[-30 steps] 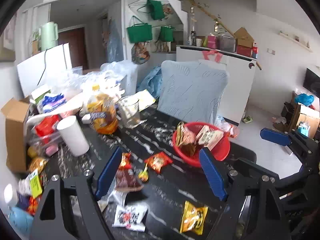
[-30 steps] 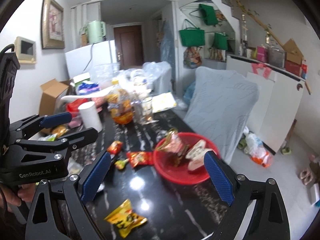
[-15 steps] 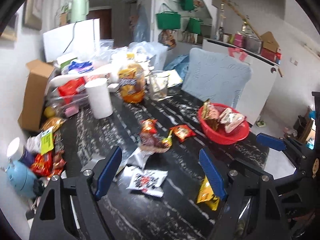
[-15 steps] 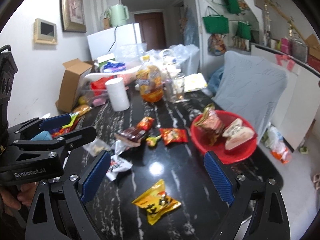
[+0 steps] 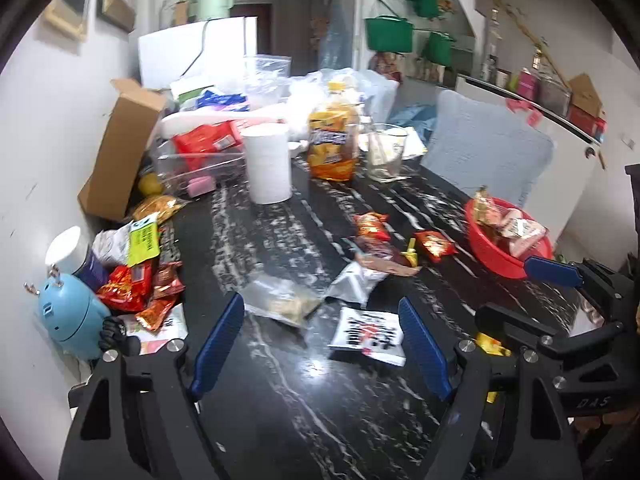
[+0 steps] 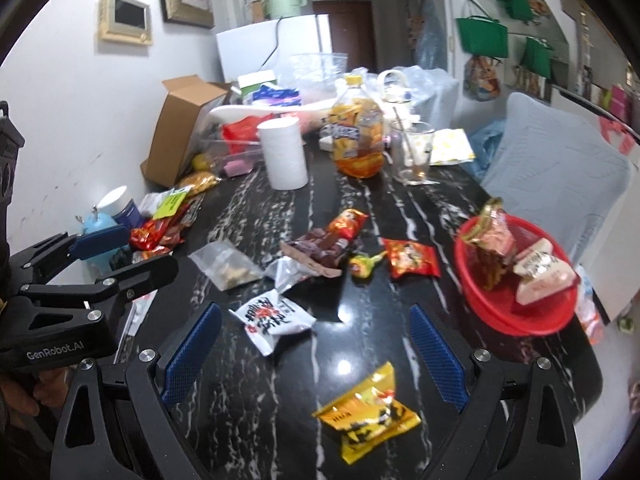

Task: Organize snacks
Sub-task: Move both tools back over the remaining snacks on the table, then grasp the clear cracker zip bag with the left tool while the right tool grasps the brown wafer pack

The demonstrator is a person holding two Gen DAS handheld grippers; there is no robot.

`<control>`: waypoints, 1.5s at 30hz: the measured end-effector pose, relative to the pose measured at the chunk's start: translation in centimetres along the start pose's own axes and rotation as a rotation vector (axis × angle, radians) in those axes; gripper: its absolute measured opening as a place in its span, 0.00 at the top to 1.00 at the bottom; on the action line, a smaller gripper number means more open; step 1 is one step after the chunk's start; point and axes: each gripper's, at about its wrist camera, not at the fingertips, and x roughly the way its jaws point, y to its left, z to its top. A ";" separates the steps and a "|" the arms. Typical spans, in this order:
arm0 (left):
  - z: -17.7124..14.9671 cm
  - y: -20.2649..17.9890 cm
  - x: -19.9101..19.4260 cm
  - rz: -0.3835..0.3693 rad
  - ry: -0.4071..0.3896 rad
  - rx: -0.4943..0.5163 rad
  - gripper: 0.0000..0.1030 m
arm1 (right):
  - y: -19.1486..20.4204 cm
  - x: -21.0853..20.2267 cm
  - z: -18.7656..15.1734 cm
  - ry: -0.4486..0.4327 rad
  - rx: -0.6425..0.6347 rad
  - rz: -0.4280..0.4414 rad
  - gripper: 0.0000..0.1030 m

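On the black marbled table [image 6: 304, 408] the red basket [image 6: 500, 312] at the right edge holds three wrapped snacks: a gold-and-brown packet standing upright and two pale ones lying flat. Loose beside it lie one yellow packet [image 6: 366, 414], one white packet [image 6: 272, 318], one clear bag [image 6: 226, 265], one silver wrapper [image 6: 286, 270], two red packets and one brown bar. Left gripper [image 5: 320, 344] and right gripper [image 6: 316, 350] both hang over the table with jaws wide apart, holding nothing.
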 end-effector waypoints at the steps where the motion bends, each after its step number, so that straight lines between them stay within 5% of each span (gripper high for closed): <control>1: 0.0 0.4 0.2 0.007 0.001 -0.011 0.23 | 0.2 0.4 0.2 0.004 -0.005 0.007 0.07; 14: 1.9 3.7 5.3 0.005 0.084 -0.077 0.23 | 1.3 7.2 3.0 0.101 -0.024 0.117 0.07; 36: 2.8 7.1 13.6 -0.033 0.195 -0.153 0.23 | -1.7 17.7 5.9 0.262 0.112 0.077 0.09; 45: 1.7 6.2 14.6 -0.143 0.238 -0.117 0.23 | -1.9 18.4 5.1 0.282 0.094 0.112 0.40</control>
